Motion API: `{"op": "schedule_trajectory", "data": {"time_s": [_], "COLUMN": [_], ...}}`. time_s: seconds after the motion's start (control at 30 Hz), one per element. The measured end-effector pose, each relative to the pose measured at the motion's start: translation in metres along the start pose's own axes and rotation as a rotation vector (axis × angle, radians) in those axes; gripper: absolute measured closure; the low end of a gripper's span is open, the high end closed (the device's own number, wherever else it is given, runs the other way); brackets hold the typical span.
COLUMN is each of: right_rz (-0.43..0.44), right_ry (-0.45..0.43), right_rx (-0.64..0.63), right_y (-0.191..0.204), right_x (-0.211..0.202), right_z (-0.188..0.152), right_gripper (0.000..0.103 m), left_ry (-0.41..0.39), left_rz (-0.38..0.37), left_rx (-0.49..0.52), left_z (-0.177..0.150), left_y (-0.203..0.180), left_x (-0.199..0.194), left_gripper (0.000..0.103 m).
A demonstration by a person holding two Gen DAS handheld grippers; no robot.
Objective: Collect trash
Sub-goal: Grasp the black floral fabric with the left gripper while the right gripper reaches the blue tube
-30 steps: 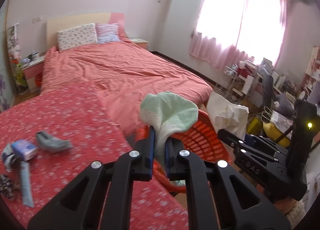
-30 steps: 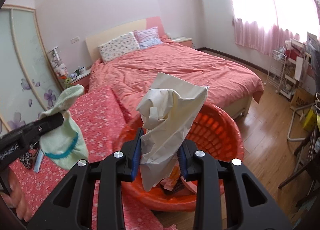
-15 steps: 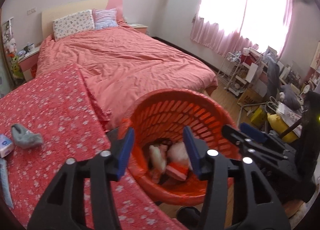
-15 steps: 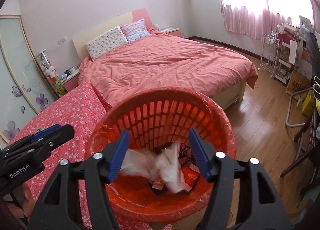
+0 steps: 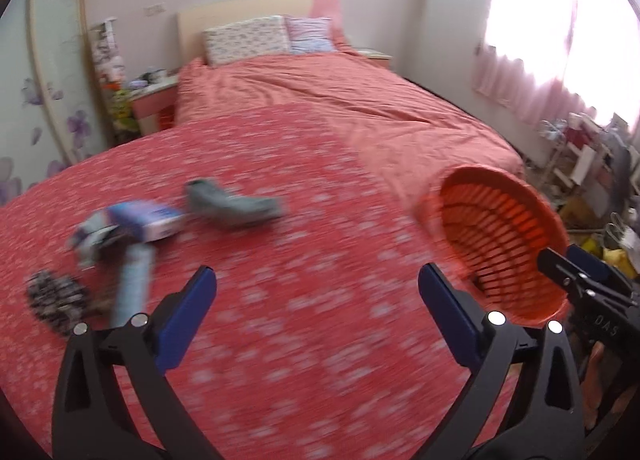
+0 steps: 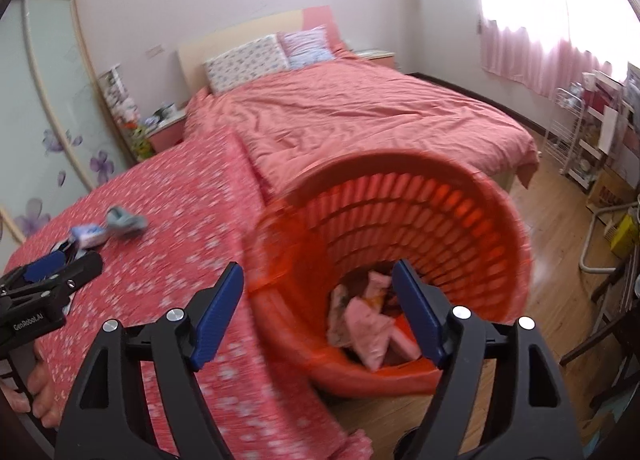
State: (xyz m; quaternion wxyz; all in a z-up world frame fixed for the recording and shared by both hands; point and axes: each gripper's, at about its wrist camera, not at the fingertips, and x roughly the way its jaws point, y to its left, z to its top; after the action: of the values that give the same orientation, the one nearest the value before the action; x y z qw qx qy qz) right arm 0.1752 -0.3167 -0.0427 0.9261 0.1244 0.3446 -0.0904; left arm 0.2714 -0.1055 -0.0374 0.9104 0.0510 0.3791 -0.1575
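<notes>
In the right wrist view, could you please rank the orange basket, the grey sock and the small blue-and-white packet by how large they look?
1. orange basket, by far the largest, though it is also nearest the camera.
2. grey sock.
3. blue-and-white packet, only slightly smaller than the sock; both are blurred, so that order is unsure.

Domestic bedroom, double bed with salmon duvet and two pillows, wooden headboard, bedside cabinet, pink curtains at bright window, wood-plank floor, floral sliding wardrobe door
</notes>
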Motion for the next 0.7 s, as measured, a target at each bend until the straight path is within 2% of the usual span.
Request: {"op": "schedule_trajectory", "data": {"time_s": [0.17, 0.27, 0.33, 0.4, 0.53, 0.63, 0.7], "right_rz": [0.047, 0.065, 0.077, 0.093, 0.107, 0.112, 0.114], "right_ry": [0.04, 0.053, 0.058, 0.066, 0.076, 0.079, 0.082], "right_rx": [-0.07, -0.106, -0.137, -0.176, -0.225, -0.245, -0.256], "right_y": [0.049, 0.078, 0.094, 0.113, 0.14, 0.153, 0.16], "right_x": [0.007, 0.012, 0.013, 0.016, 0.022, 0.026, 0.029], "right_z": [-0.011, -0.018, -0.022, -0.027, -0.035, -0.037, -0.037], "right_gripper": [0.026, 0.015, 0.015, 0.015, 0.015, 0.015, 0.015], "left_ry": [-0.051, -0.047, -0.039, -0.022, 0.004, 0.015, 0.034], "left_rz": [0.104, 0.186, 0.25, 0.273, 0.225, 0.186, 0.185], "left_rx": [-0.04, -0.094, -0.134, -0.178, -0.289, -0.342, -0.361], "left_z": [-0.024, -0.037, -0.044, -0.049, -0.055, -0.055, -0.053], "left_y": [0.072, 0.121, 0.155, 0.179, 0.214, 0.224, 0.229], "left_x": [-0.031, -0.041, -0.044, -0.043, -0.032, -0.02, -0.009], "left_gripper": [0.004, 0.004, 0.004, 0.004, 0.004, 0.004, 0.006]}}
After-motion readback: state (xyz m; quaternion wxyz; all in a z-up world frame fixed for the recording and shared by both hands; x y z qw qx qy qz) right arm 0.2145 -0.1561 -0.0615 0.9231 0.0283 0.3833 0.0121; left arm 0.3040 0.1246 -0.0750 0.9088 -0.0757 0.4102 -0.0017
